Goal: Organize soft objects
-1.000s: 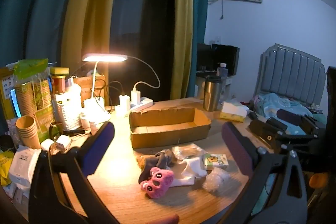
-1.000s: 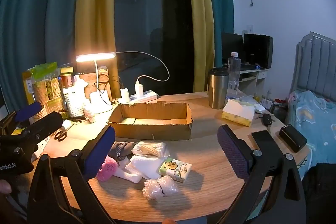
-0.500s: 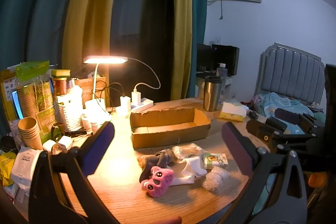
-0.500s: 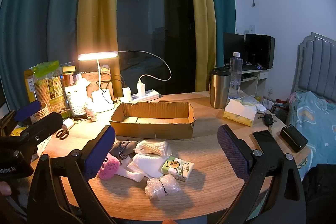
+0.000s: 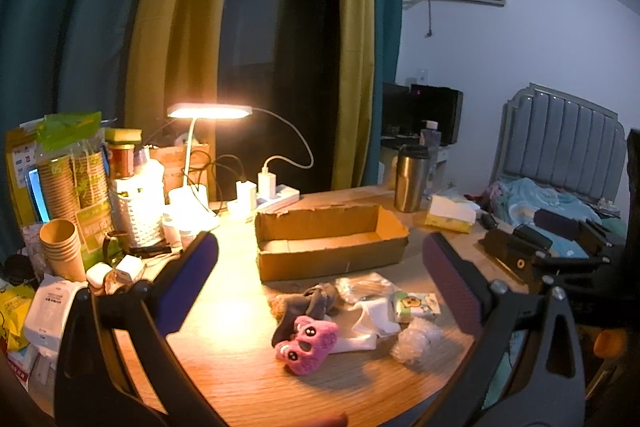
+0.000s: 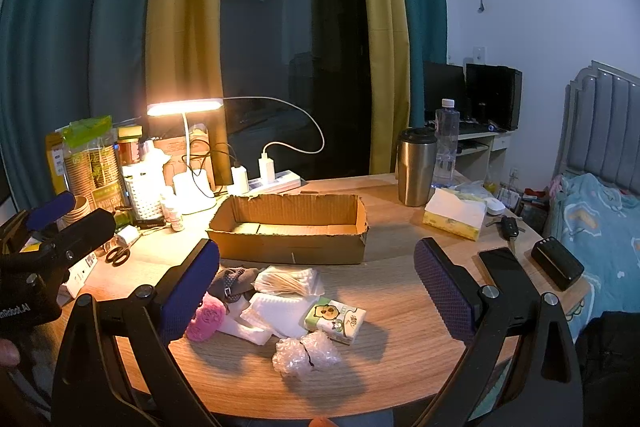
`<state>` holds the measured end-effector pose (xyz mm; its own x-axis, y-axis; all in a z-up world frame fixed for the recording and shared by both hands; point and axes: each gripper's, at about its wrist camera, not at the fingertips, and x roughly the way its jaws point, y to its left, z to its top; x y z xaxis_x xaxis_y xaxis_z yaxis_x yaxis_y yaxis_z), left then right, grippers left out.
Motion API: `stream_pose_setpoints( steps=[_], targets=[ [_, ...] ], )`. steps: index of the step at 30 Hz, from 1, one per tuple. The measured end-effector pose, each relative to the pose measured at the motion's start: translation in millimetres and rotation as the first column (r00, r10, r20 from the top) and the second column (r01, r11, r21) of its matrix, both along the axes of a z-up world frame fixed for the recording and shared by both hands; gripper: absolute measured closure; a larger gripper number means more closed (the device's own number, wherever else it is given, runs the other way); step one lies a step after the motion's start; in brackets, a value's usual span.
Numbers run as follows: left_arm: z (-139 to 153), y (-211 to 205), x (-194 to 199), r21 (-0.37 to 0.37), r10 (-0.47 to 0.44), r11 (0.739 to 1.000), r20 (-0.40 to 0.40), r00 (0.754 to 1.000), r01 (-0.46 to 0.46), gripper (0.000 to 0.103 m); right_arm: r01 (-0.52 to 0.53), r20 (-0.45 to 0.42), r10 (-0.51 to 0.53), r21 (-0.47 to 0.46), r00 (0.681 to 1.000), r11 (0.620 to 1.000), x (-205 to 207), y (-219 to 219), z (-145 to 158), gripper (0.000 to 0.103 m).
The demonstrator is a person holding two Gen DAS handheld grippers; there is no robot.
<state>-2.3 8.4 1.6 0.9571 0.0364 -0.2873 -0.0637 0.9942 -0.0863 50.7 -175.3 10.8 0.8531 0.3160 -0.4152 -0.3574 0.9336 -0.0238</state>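
Starting well means choosing one piece from the heap of soft things and closing low on it, so that only that piece lifts toward the cardboard box, which sits empty just behind the heap on the tabletop. Both tools hover above the near edge, nothing between their pads: the left hand-held gripper is spread wide and released, and the right hand-held gripper likewise. Nearest the left one lies the pink plush, touching a dark grey cloth and a white sock; my guess is that it comes away cleanly if pinched across its middle. The bubble wrap and the tissue pack sit apart enough for the right side. A bag of cotton swabs rests against the pile and may drag along. Scissors, a steel tumbler, a tissue box and the lit desk lamp crowd the edges, though none blocks the path to the box
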Motion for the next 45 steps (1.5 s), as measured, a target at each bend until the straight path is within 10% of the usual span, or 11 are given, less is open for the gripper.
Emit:
stream_pose_setpoints(
  steps=[45],
  targets=[
    [2.1, 6.0, 1.2, -0.011, 0.003, 1.0, 0.004, 1.0, -0.003, 0.001, 0.001, -0.003, -0.001, 0.002, 1.0, 1.0, 1.7, -2.0, -0.1, 0.004]
  ],
)
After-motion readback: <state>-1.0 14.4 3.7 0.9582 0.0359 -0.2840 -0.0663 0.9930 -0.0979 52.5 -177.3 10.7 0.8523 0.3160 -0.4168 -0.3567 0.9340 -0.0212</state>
